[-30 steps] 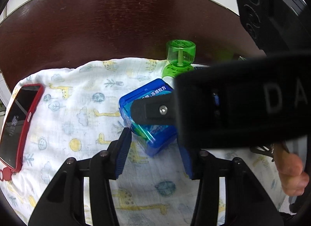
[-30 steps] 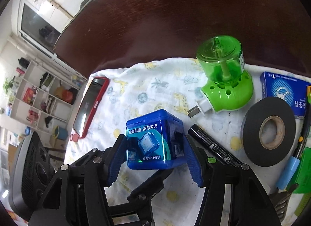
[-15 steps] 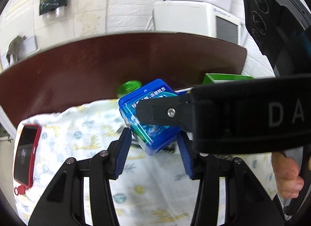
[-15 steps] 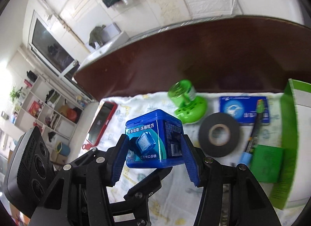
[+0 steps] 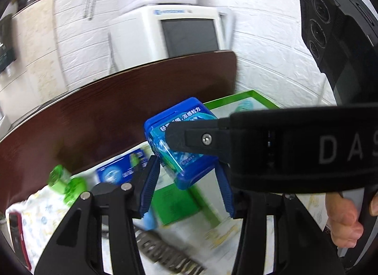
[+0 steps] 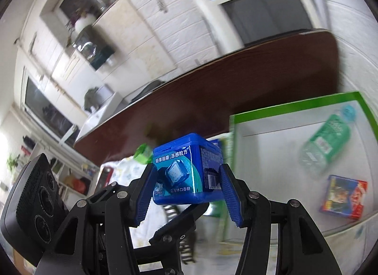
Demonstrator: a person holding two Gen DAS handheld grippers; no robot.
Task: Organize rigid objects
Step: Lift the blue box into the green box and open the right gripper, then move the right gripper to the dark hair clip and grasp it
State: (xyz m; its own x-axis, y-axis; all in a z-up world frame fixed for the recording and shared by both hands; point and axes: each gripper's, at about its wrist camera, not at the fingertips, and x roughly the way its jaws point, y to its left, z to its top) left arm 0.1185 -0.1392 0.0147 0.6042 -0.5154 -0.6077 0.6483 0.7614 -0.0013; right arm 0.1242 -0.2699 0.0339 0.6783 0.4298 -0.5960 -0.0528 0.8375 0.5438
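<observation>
Illumination is bright, even daylight. Fisheye distortion bends the worktop edge (image 5: 141, 67) and darkens the corners. Motion blur smears the background wall and the green box (image 6: 295, 114); the right tongs (image 6: 186, 194) and blue container (image 6: 186, 175) remain sharp.

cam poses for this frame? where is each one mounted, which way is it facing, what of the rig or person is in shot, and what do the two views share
Left wrist: on the left hand-held gripper, open, looking forward across the table; shows its own blue fingers, the right hand-held gripper's body and the person's hand.
Right wrist: on the right hand-held gripper, looking forward at the blue gum box it grips; the left unit's black body shows at lower left.
Shared: gum box, green-rimmed box, table.
</observation>
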